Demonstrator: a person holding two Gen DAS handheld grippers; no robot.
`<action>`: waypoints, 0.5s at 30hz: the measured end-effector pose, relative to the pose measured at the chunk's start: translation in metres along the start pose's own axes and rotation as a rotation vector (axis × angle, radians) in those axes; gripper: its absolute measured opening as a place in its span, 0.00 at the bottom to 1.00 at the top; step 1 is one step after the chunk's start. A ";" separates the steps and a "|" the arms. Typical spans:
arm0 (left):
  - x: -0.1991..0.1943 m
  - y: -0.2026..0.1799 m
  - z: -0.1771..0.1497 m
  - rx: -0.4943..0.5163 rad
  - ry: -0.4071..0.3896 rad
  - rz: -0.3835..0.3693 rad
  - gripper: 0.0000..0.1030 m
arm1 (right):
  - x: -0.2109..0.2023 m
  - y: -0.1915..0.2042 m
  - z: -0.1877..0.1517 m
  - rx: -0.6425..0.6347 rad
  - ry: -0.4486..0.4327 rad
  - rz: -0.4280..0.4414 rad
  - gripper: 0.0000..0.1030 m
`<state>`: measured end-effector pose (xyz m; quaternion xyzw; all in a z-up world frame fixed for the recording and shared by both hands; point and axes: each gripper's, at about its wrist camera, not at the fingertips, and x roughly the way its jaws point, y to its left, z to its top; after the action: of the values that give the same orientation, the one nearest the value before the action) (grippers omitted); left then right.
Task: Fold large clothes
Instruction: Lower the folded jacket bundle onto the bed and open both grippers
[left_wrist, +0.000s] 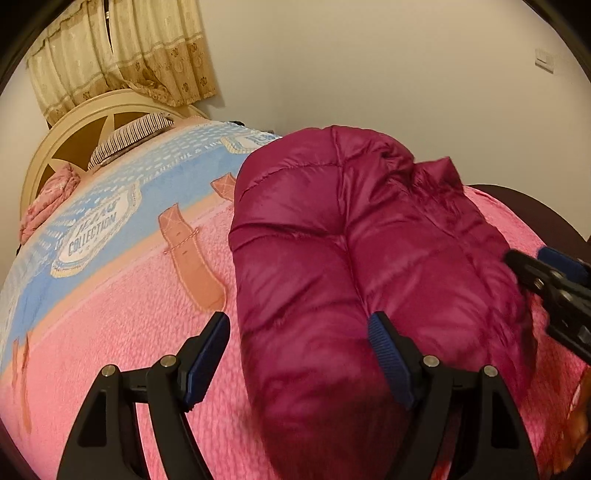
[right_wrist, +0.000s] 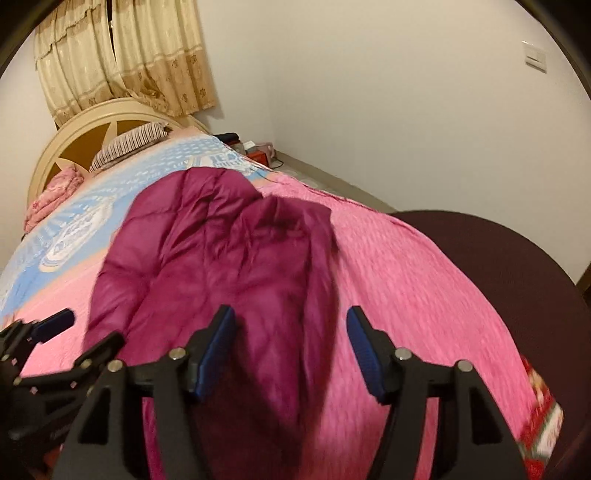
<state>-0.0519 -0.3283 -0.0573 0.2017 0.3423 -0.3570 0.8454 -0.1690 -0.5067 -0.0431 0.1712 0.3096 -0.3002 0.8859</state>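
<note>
A magenta puffer jacket lies folded into a long bundle on the pink bedspread. It also shows in the right wrist view. My left gripper is open, its fingers straddling the bundle's near left part just above it. My right gripper is open over the jacket's near right edge. The right gripper also shows at the right of the left wrist view. The left gripper also shows at the lower left of the right wrist view.
The bed has a cream headboard, a striped pillow and a rolled pink blanket at its far end. A dark round footboard rises at the right. Small items sit beside the bed by the wall.
</note>
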 end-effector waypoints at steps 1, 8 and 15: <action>-0.003 0.000 -0.003 -0.001 0.006 0.003 0.76 | -0.007 -0.002 -0.006 0.009 -0.002 0.003 0.70; -0.024 -0.006 -0.024 -0.048 0.061 -0.007 0.76 | -0.036 0.008 -0.041 0.058 -0.004 0.023 0.83; -0.036 -0.017 -0.051 -0.080 0.182 -0.060 0.76 | -0.069 0.015 -0.070 0.005 0.029 0.021 0.92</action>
<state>-0.1053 -0.2929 -0.0677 0.1891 0.4374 -0.3487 0.8071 -0.2339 -0.4314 -0.0489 0.1810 0.3198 -0.2891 0.8840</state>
